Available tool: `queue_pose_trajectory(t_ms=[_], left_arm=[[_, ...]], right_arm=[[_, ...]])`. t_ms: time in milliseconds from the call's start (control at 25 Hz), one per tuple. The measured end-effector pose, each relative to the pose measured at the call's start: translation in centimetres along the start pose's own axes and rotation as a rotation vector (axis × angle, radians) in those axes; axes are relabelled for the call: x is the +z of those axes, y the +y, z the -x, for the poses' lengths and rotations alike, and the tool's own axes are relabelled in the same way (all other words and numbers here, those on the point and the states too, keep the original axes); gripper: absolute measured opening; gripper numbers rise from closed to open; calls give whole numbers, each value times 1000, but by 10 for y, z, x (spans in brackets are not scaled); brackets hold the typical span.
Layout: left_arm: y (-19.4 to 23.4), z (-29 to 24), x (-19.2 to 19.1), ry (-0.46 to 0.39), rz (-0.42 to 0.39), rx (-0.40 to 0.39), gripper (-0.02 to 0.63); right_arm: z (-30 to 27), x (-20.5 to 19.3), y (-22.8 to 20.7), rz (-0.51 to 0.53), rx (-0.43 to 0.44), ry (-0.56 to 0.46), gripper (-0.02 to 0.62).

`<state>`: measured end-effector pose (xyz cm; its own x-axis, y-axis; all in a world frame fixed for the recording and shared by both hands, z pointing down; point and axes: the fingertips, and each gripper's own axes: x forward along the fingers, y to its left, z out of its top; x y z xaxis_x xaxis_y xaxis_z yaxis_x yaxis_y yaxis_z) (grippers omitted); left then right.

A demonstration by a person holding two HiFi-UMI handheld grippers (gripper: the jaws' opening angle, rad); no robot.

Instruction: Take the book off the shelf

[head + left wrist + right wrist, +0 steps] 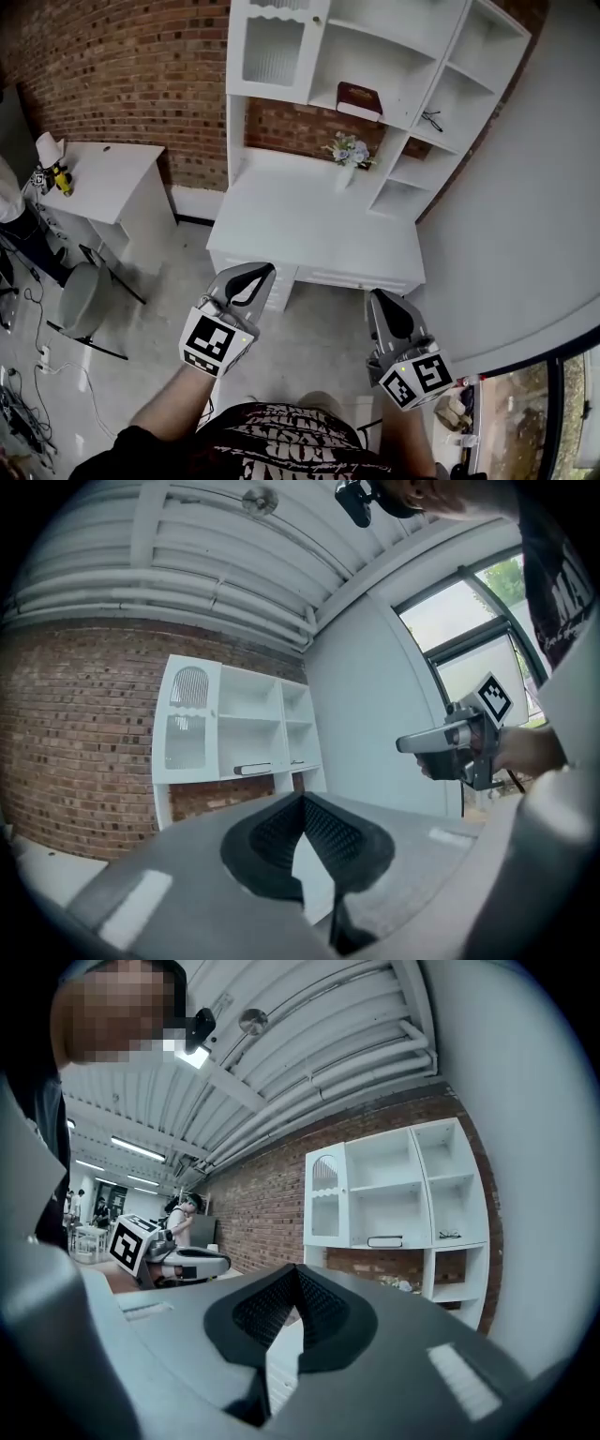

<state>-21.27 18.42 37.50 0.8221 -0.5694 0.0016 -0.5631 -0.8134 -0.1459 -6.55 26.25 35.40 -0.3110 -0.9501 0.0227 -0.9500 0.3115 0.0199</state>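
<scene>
The dark red book (359,99) lies flat on a middle shelf of the white shelf unit (281,94), which stands on a white desk (309,234) against the brick wall. Both grippers hang well short of the desk, over the floor. My left gripper (266,270) is shut, its jaws meeting at the tips with nothing between them. My right gripper (380,296) is shut and empty too. The book (253,770) is small and far beyond the jaws in the left gripper view. In the right gripper view the book (385,1241) is also far off.
A vase of flowers (348,155) stands on the desk below the book. Glasses (432,119) lie on a right-hand shelf. A second white desk (108,178) and a grey chair (82,300) are at the left, with cables on the floor. A curved white wall (544,206) is on the right.
</scene>
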Motion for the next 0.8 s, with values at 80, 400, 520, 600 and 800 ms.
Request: queue_pose_trajectory(t_ms=[80,400,520,600,800], left_arm=[[5,0,1,-9,10,-10,1],[37,-34,-12,-13,63,0,0],[45,-56,-15,2,61,-2,0],[48,-73,-15,10,58,1,0],[57,-120,-17,35,54,16,2]], right_arm=[[-2,-2,1,2,-17,19,23],[-31,-4,-28,-3,-25,26,23],[-48,-8,-50,-29,-16,12,23],[-59,-12,-69,-48,-8,6,23],[-90,-14,-115,-79,24,-11,23]])
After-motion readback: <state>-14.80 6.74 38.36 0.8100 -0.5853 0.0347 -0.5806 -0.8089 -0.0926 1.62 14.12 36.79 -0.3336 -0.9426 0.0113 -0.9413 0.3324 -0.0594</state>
